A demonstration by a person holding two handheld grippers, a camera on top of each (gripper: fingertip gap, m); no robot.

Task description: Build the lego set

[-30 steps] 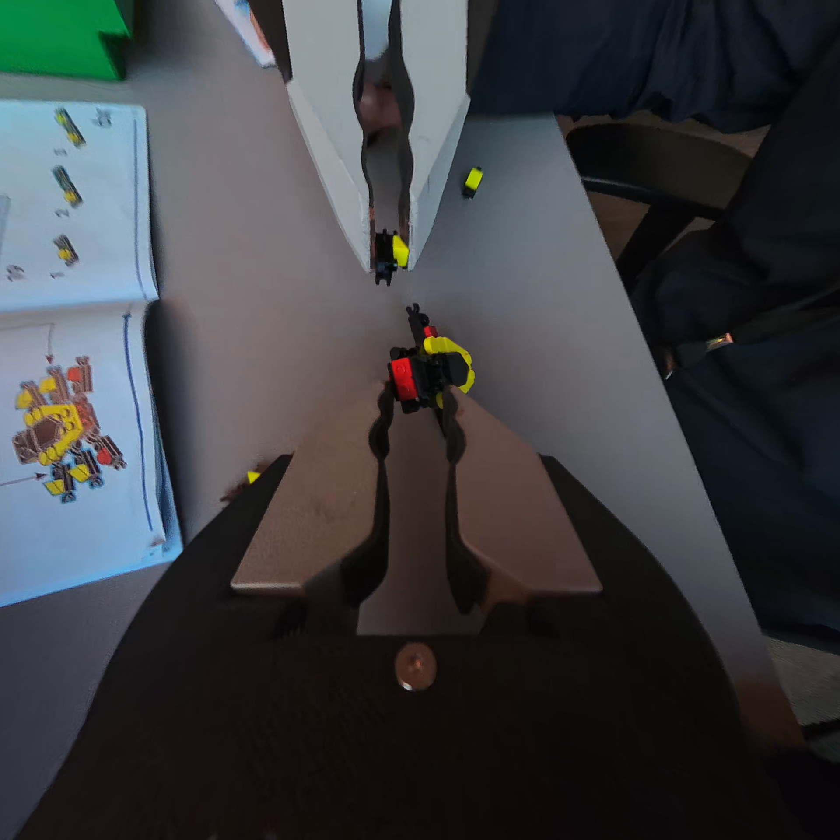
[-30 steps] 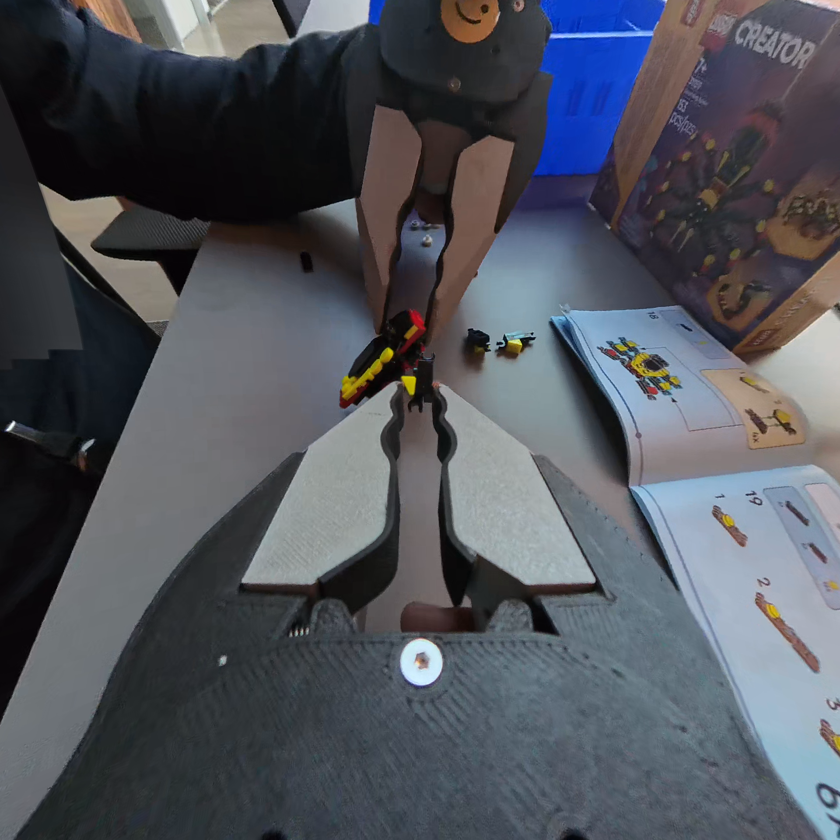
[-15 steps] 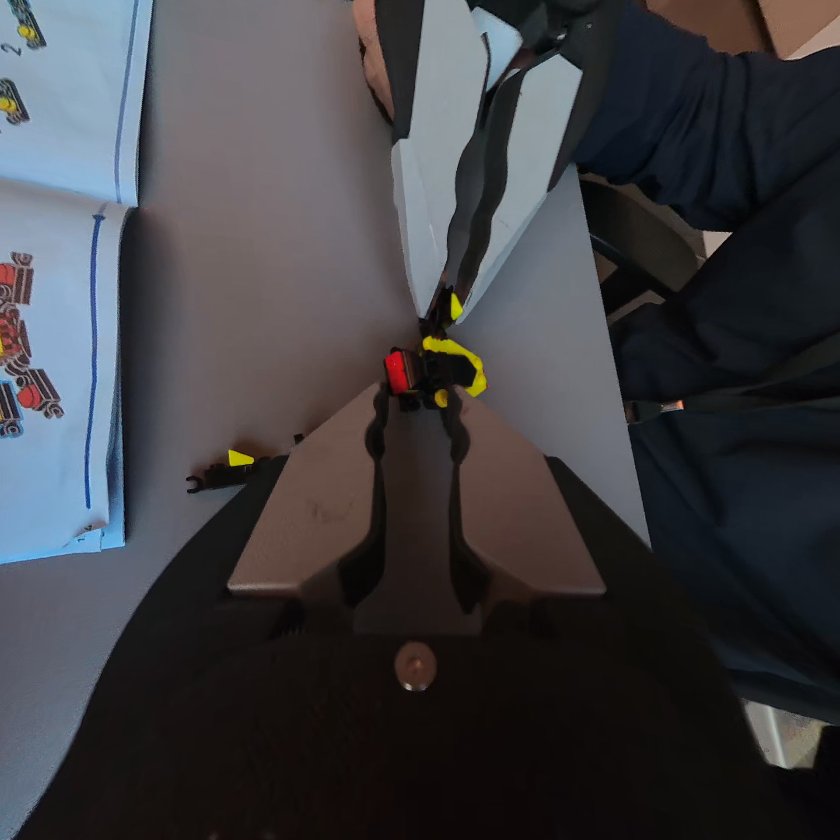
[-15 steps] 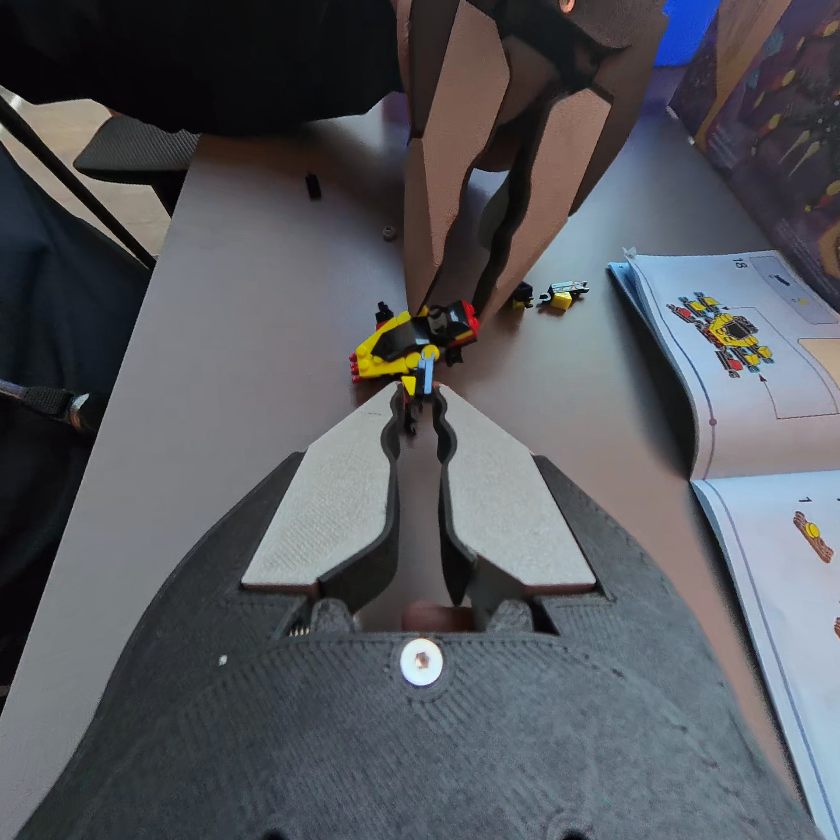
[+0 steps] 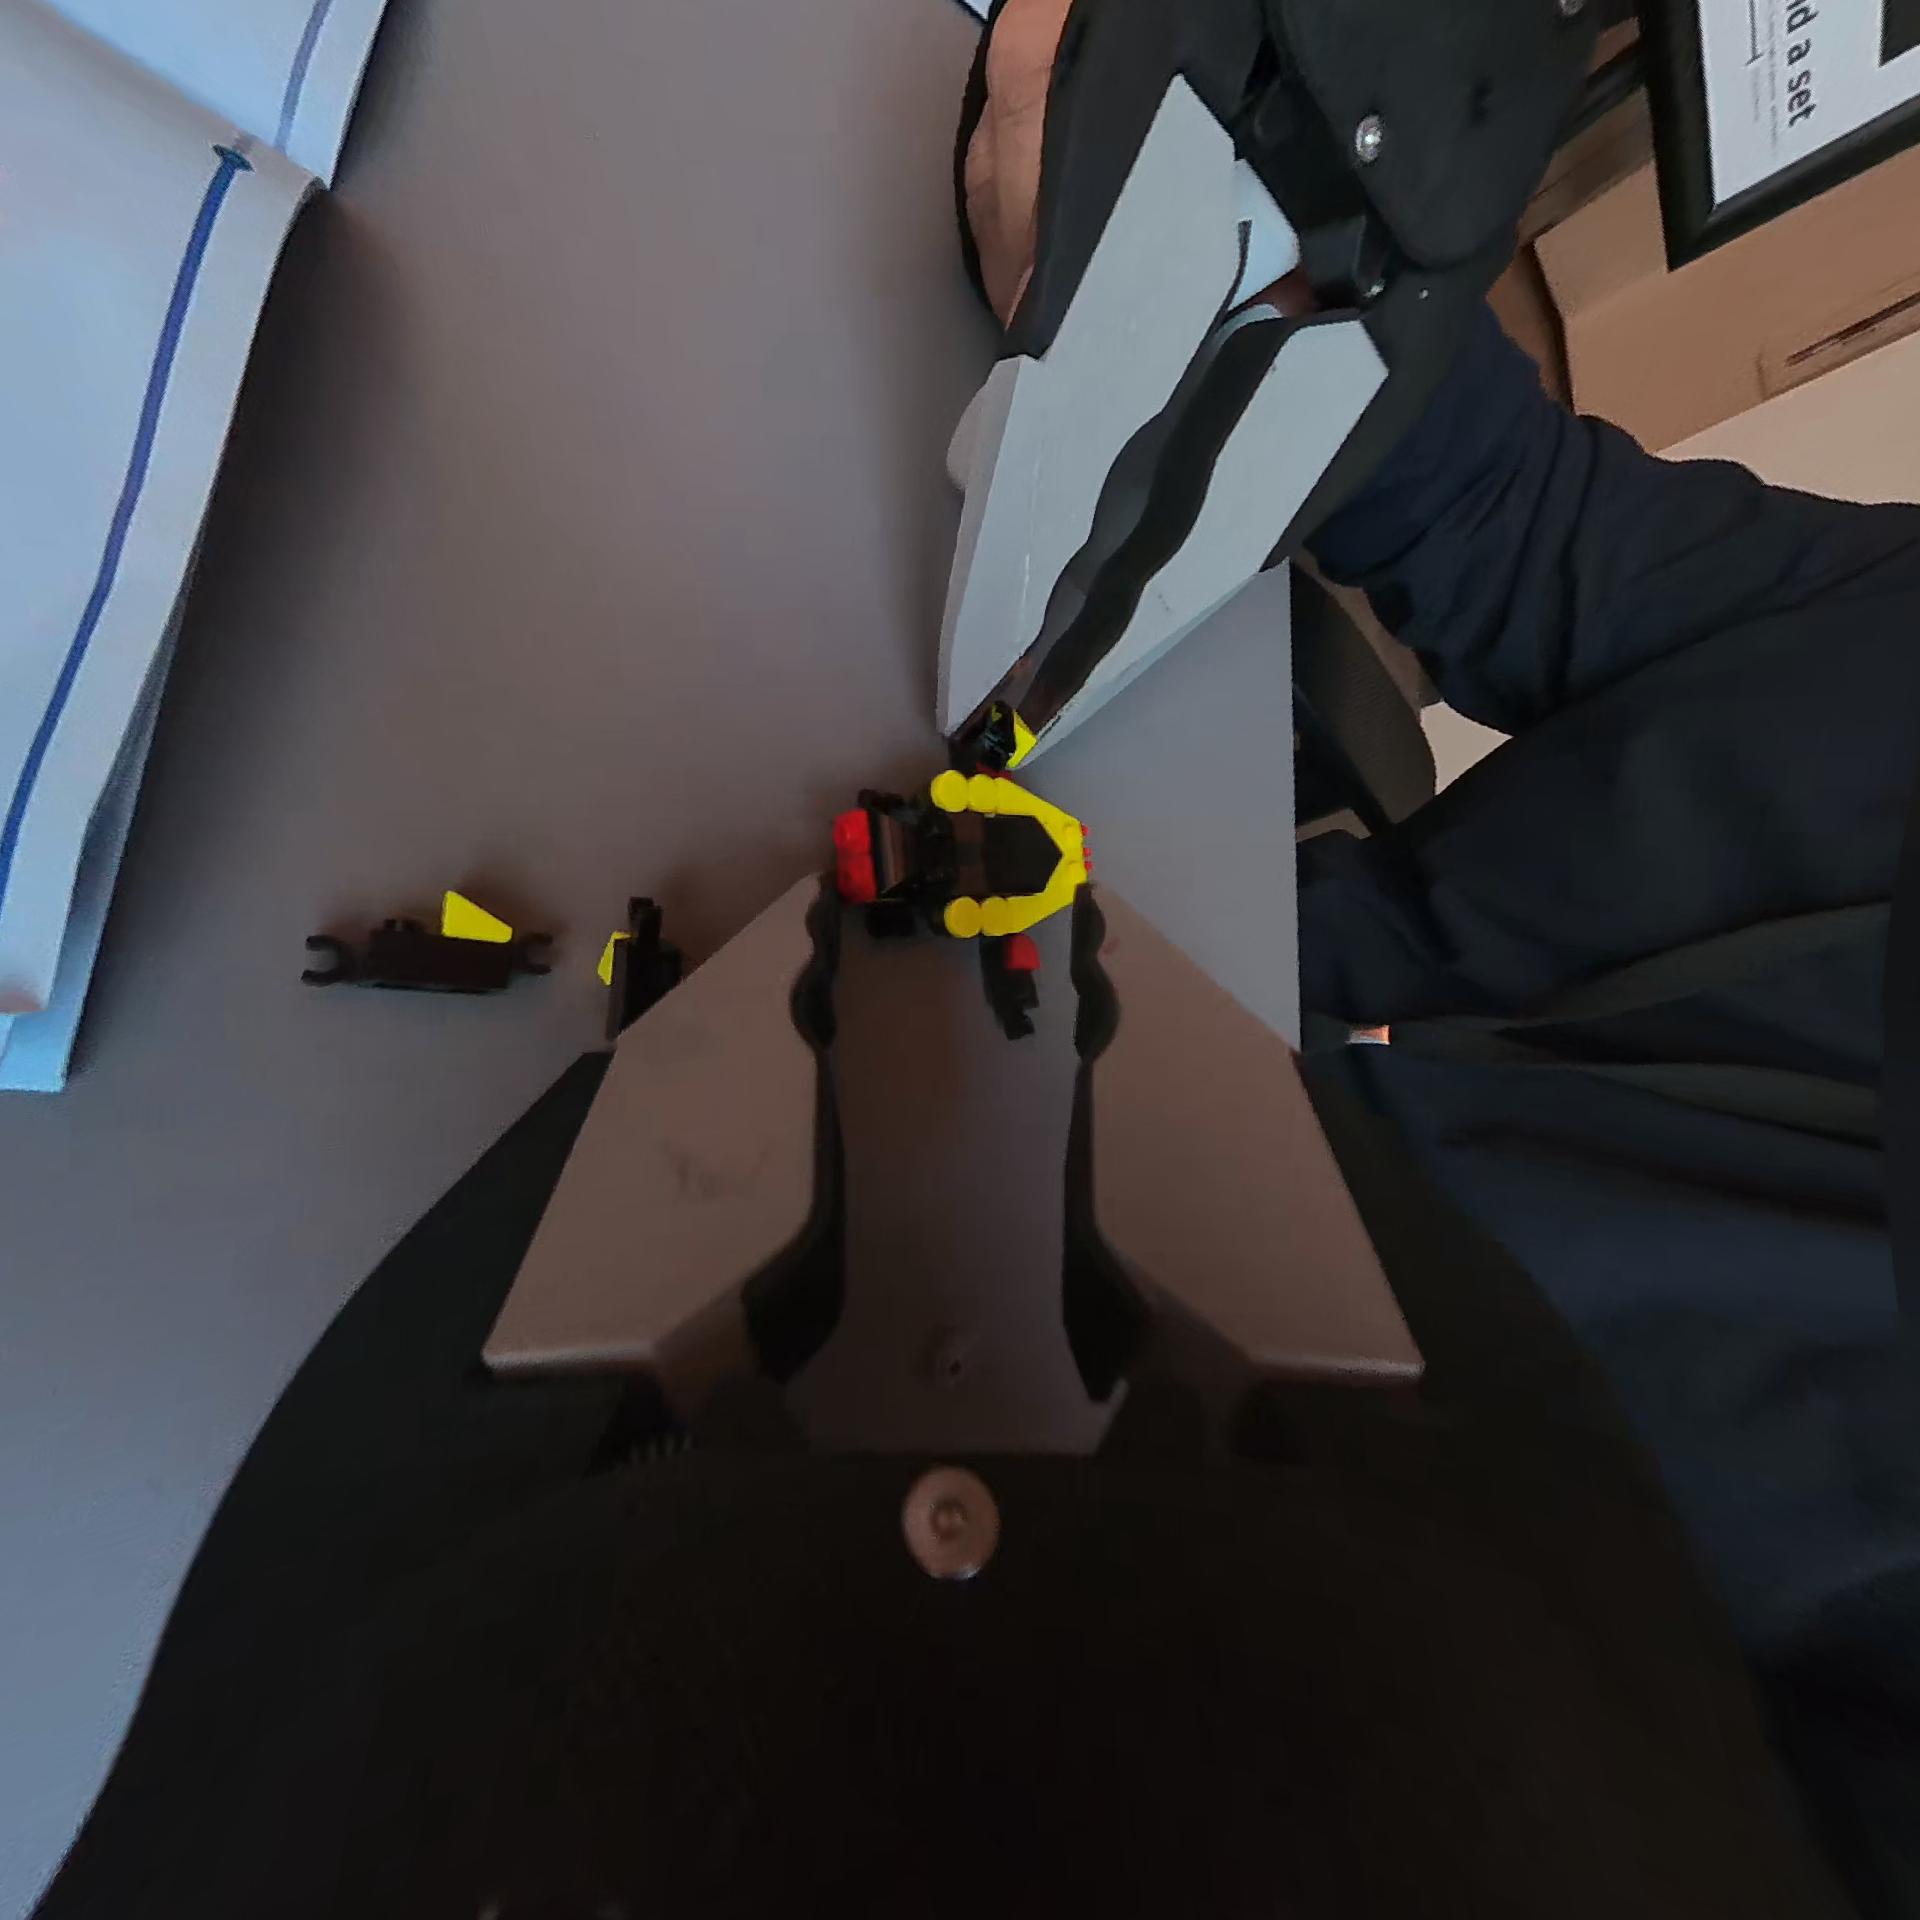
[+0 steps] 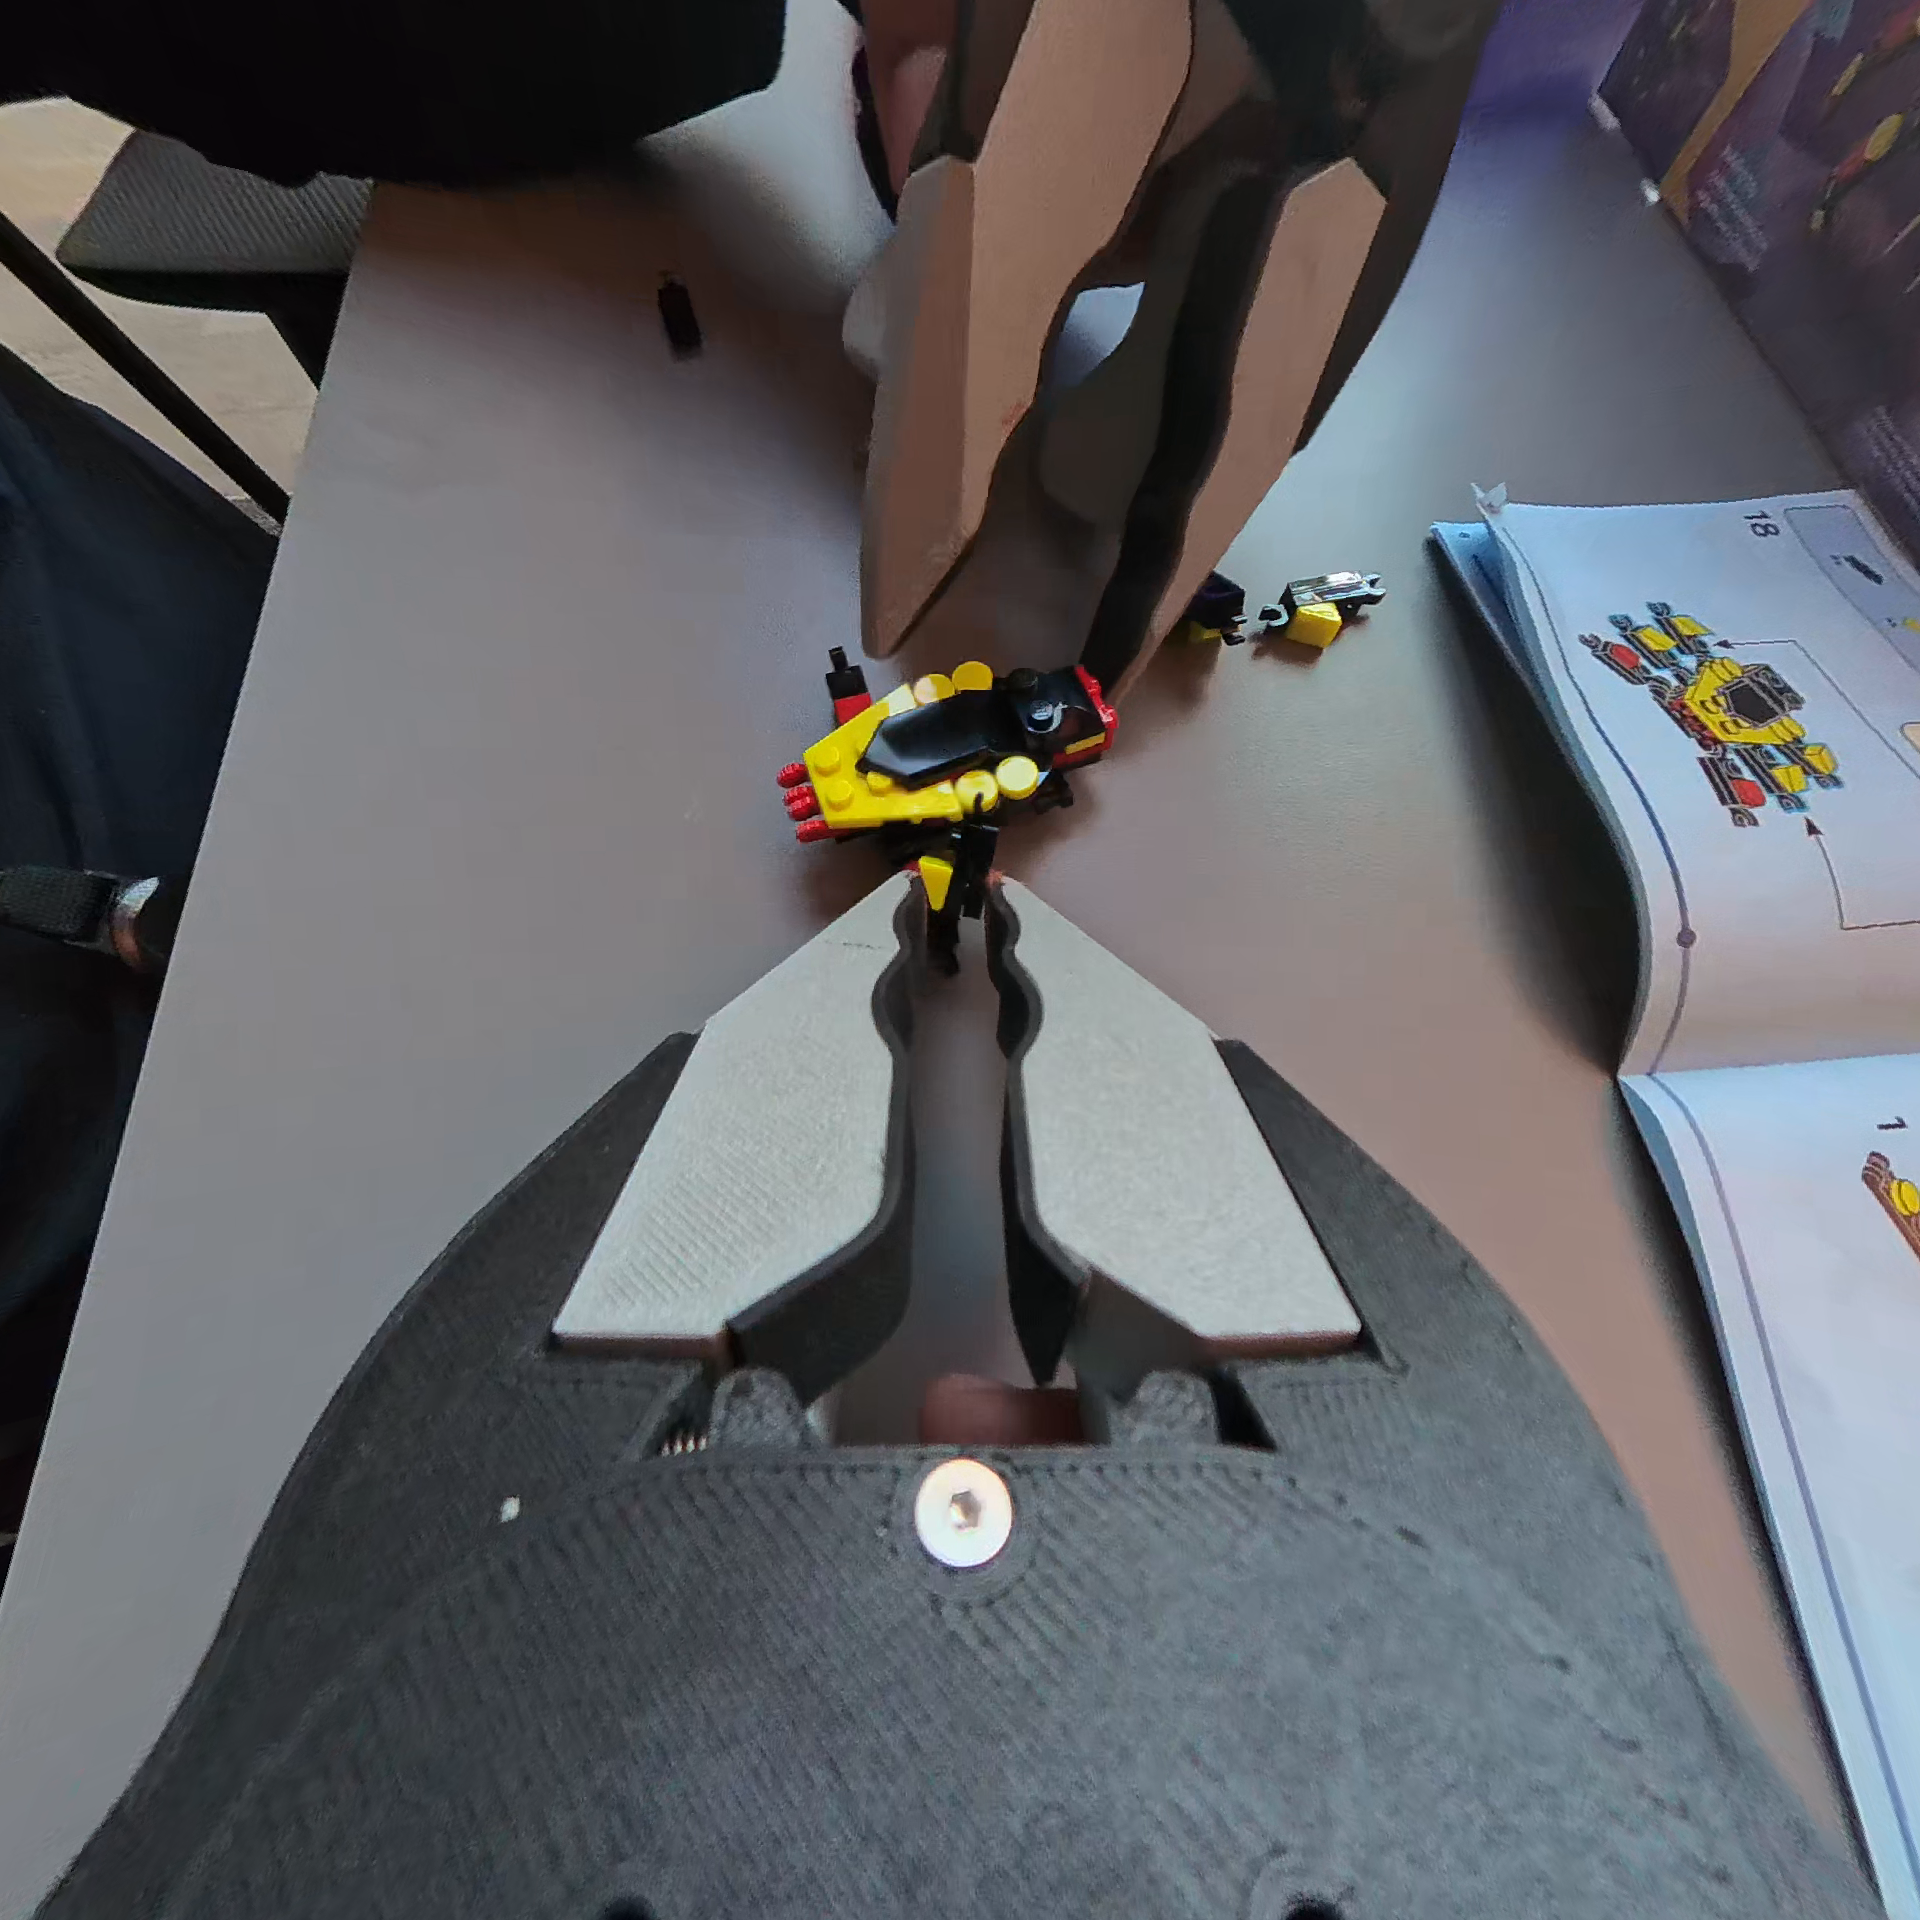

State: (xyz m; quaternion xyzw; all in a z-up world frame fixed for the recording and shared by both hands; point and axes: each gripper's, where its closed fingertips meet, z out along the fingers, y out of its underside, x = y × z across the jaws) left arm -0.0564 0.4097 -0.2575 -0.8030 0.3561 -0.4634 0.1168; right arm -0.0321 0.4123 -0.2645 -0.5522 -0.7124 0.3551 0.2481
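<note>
The yellow, black and red lego body lies flat on the grey table; it also shows in the right wrist view. My left gripper is open, its tips on either side of the body's ends. My right gripper is shut on a small black-and-yellow leg piece and holds it against the body's near side. In the left wrist view the right gripper comes in from the far side with the leg piece at its tips.
Two more black-and-yellow leg pieces lie left of the left gripper. The open instruction booklet and the set's box are on the right. A small black part lies far left. The table edge is close. My two grippers' fingertips are within a few centimetres of each other.
The left gripper's fingers have spread and the lego body now lies flat between them. The right gripper has brought the leg piece up against the body.
</note>
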